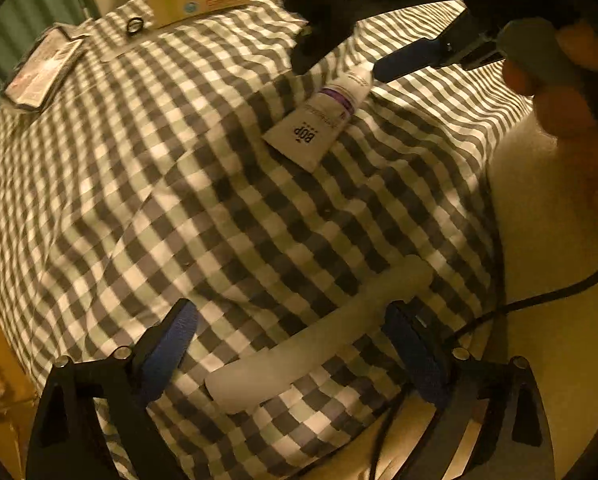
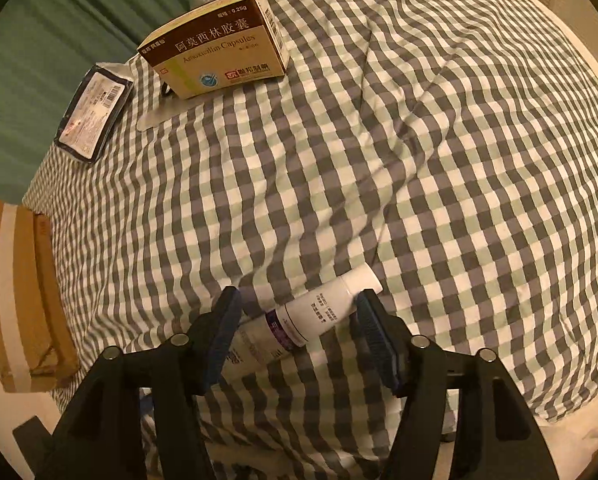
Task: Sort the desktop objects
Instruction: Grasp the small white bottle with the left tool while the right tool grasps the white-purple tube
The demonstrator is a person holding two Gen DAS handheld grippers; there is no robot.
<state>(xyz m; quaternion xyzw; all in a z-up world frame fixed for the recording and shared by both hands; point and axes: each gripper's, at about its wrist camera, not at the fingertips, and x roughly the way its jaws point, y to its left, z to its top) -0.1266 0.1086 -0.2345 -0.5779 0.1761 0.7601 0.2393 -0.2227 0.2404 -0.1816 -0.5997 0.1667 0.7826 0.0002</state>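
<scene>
— While the left gripper (image 1: 291, 344) points down at the checked cloth (image 1: 179, 200), what sits between its fingers?
— A pale, frosted stick-like object (image 1: 319, 332) lies slantwise on the cloth between the blue pads, which stand wide apart; I cannot tell whether the right-hand pad touches it.
— And the right gripper (image 2: 299, 336)?
— Its fingers are apart too, straddling a white tube (image 2: 299, 320) with a purple band that lies on the cloth. The cap end is just beside the right pad; the flat end runs under the left pad. Neither pad plainly presses on it.
— What lies further out on the surface?
— A brown-and-cream medicine box (image 2: 219, 48) stands at the far edge, with a dark flat packet (image 2: 93, 114) to its left. A small black ring (image 1: 134, 26) rests near the box. Off the cloth's left edge is a taped cardboard carton (image 2: 23, 296).
— Anything of the person?
— A hand (image 1: 559, 80) grips the right gripper's handle.
</scene>
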